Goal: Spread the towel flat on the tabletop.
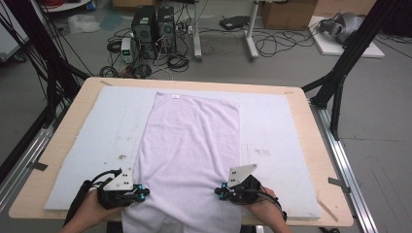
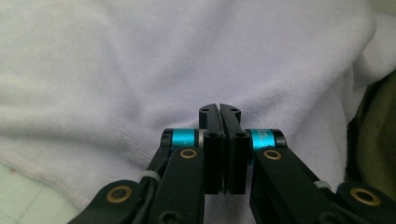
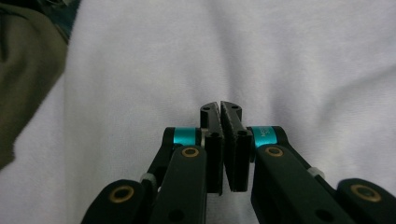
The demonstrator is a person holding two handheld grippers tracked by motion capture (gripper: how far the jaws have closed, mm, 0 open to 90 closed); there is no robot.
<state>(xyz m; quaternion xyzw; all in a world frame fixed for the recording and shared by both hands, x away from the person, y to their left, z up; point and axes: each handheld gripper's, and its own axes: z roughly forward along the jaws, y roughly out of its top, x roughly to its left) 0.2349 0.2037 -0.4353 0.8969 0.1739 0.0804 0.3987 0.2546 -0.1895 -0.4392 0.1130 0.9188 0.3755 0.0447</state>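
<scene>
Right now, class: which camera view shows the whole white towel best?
The high view: the white towel lies flat along the blue mat, its near end hanging over the table edge between the left gripper and right gripper. Each gripper view shows close-up terry cloth behind shut jaws, not the towel's outline.

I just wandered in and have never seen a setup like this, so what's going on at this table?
A person is working on a white towel with a hand-held gripper in each hand. The towel lies lengthwise on a pale mat on the wooden table, its near end hanging over the table's edge. The left gripper and right gripper sit at the towel's two side edges near that end. Both have their jaws closed; whether cloth is pinched between them is unclear.
</scene>
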